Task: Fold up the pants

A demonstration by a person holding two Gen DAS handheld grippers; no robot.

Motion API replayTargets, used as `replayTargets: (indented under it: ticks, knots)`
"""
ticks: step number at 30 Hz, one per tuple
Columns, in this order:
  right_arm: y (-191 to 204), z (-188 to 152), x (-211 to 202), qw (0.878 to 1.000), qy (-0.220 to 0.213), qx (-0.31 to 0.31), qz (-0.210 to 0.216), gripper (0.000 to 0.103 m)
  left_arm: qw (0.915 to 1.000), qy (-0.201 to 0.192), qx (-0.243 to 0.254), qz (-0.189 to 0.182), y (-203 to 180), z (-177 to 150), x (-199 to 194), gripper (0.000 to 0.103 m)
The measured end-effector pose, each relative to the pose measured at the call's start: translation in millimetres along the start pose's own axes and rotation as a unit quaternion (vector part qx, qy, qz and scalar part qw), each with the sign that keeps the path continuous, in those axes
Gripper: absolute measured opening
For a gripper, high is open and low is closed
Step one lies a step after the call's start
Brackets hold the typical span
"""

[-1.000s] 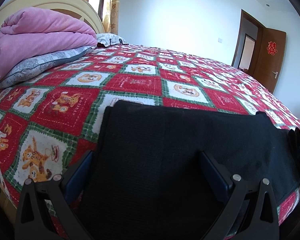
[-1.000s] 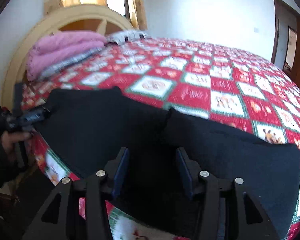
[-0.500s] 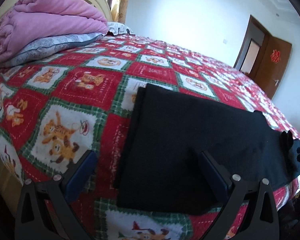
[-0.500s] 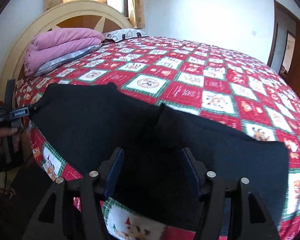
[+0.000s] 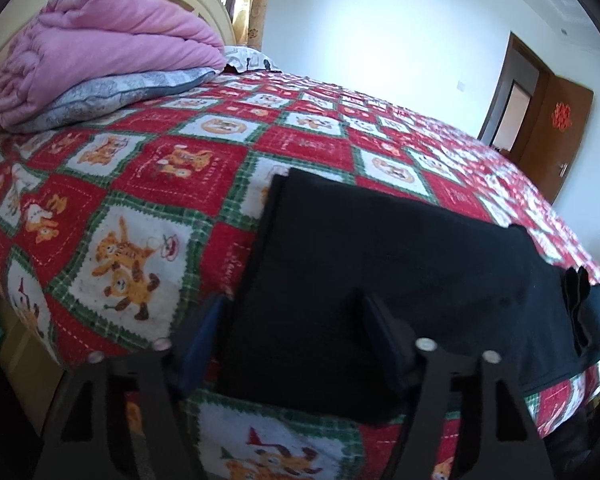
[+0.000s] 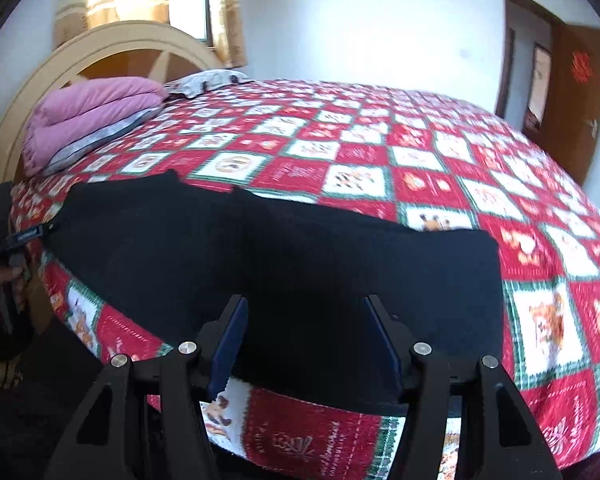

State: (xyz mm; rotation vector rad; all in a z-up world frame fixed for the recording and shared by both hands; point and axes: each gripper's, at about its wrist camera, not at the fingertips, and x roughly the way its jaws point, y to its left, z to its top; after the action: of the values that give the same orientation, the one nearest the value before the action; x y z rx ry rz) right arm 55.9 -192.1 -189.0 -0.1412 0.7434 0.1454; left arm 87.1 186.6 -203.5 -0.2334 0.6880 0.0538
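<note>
Black pants (image 5: 380, 264) lie folded lengthwise along the near edge of the bed, also in the right wrist view (image 6: 268, 264). My left gripper (image 5: 292, 336) is open, its fingers straddling the pants' left end just above the cloth. My right gripper (image 6: 304, 336) is open over the pants' right part near the bed edge, holding nothing. The left gripper shows at the far left of the right wrist view (image 6: 18, 238). The right gripper's tip shows dark at the pants' far end in the left wrist view (image 5: 580, 292).
The bed has a red, green and white checked cover (image 5: 148, 184). A folded pink quilt (image 5: 100, 44) on a grey pillow (image 5: 120, 92) lies by the cream headboard (image 6: 112, 48). A brown door (image 5: 556, 120) stands open at the right.
Both grippers have pulled back toward the bed's near edge. The left jaws have narrowed but stay open. The pants lie still.
</note>
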Motion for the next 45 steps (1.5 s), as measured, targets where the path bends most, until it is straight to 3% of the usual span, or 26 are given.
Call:
replayTargets:
  ticks: [2,5,8,14,16,19,23,28,35,45]
  knots:
    - [-6.3,-1.9,2.8,1.0,0.005,0.017,-0.002,0.06,1.0,0.001,-0.003,0.009,-4.0,-2.9,0.4,0.07]
    - [-11.9,-5.3,5.4,0.999,0.01,0.033,-0.008,0.06,0.9989,0.014,-0.043,-0.014,9.9,-4.6,7.5,0.074]
    - [-12.0,-7.1,5.9,0.999,0.011,0.036,-0.012,0.06,0.9994,0.011,-0.029,-0.017,9.2,-4.5,7.0,0.073]
    - [5.3,-7.5,2.0,0.999,0.0,-0.015,-0.045,0.06,0.9984,0.019,-0.038,-0.038,16.8,1.2,2.4,0.051]
    - [9.3,-7.1,1.1,0.998,-0.002,-0.029,-0.052,0.06,0.9985,0.017,-0.032,-0.04,12.8,2.6,-0.3,0.036]
    - [7.5,-6.4,1.3,0.998,0.001,-0.03,-0.056,0.06,0.9986,0.015,-0.023,-0.045,3.5,8.5,-6.3,0.032]
    - [3.0,-4.9,-0.5,0.997,0.003,-0.024,-0.072,0.06,0.9937,0.027,-0.066,-0.086,10.9,11.6,-8.4,0.029]
    - [6.7,-3.6,-1.6,0.995,0.009,-0.044,-0.092,0.06,0.99,0.019,-0.087,-0.11,12.4,18.0,-20.3,0.028]
    - [7.9,0.0,-6.7,0.993,0.016,-0.061,-0.102,0.06,0.9851,-0.023,-0.054,-0.162,-20.1,43.4,-56.7,0.028]
    - [3.2,5.4,-18.3,0.992,0.023,-0.063,-0.103,0.06,0.9742,-0.051,0.002,-0.22,-75.2,62.0,-89.3,0.028]
